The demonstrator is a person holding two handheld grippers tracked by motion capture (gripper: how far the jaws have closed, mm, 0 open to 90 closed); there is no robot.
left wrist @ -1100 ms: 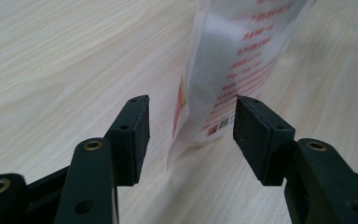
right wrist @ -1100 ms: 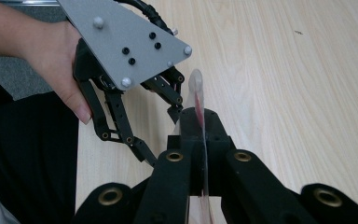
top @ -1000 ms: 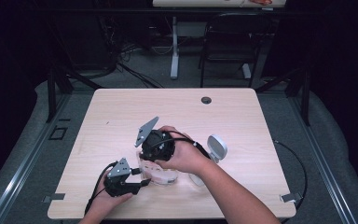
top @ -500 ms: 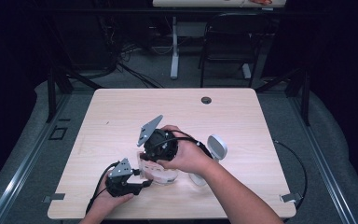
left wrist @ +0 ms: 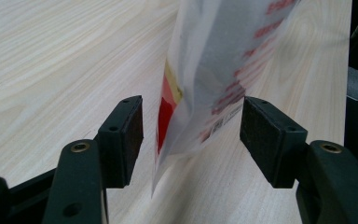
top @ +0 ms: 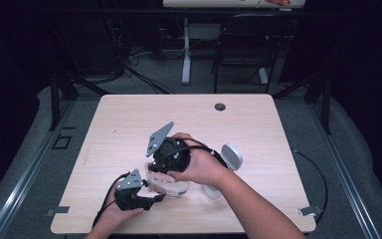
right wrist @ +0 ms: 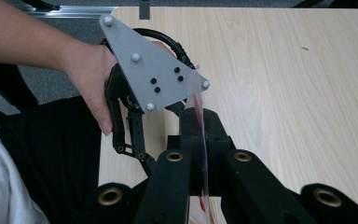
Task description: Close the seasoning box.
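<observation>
Red print and a small barcode on the plastic bag [left wrist: 214,79], none of it legible

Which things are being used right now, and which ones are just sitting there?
In use:
- plastic bag
- right tongs, shut on the bag's edge
- left tongs, open around the bag's corner

Just lying about:
- white round object on the table
- dark grommet

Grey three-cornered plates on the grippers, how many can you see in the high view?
2. One plate tops the right gripper near the table's middle; the other plate tops the left gripper near the front edge.
</observation>
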